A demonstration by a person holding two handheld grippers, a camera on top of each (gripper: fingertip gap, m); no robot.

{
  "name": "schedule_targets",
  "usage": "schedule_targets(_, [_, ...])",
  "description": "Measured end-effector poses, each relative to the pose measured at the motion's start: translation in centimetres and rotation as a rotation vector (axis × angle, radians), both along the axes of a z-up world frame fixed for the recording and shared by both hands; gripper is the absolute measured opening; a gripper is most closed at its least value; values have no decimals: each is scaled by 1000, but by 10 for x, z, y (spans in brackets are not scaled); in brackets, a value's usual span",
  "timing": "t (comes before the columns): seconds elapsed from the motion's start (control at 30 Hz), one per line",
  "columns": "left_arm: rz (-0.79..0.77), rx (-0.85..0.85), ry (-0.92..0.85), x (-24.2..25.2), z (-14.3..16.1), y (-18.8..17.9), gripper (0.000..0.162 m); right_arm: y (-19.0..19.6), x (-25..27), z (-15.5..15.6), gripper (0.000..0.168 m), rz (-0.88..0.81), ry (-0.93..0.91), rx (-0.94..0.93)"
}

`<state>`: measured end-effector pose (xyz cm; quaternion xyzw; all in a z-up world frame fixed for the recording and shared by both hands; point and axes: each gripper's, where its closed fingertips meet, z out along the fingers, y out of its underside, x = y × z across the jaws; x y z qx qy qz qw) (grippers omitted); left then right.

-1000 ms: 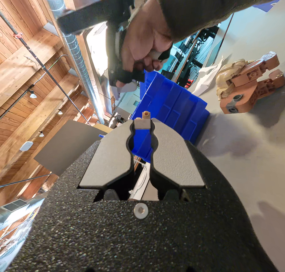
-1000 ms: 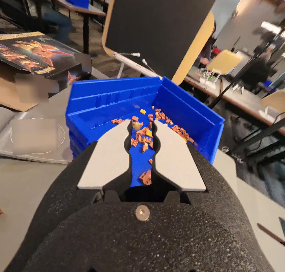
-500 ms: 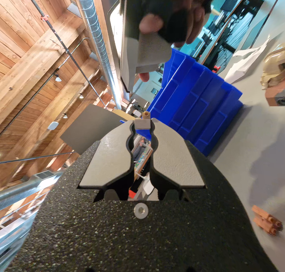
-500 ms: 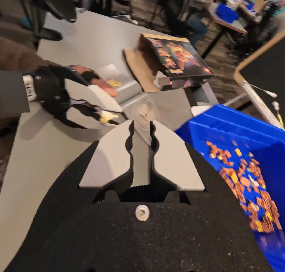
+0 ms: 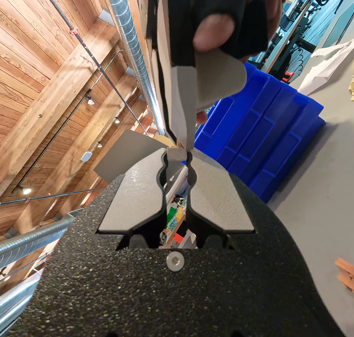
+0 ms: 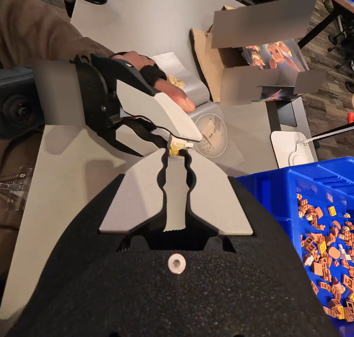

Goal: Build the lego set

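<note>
My left claw [image 5: 177,154] pinches a small grey piece [image 5: 176,153], my right claw [image 6: 175,154] parted narrowly around its tan part, seemingly not gripping; most bricks [image 6: 329,251] sit loose in the blue bin [image 6: 268,186], so early days
</note>
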<state>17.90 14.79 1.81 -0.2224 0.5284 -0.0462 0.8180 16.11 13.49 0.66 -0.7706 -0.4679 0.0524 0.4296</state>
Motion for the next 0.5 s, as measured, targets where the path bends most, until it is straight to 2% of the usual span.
schedule_targets(0.1, [5,-7,2,0,0,2,17,0,-2,-1,10,10,4,-1])
schedule_targets(0.5, [-26,-12,-13,-1,5,-4,17,-6,-2,4,10,81,29,-19])
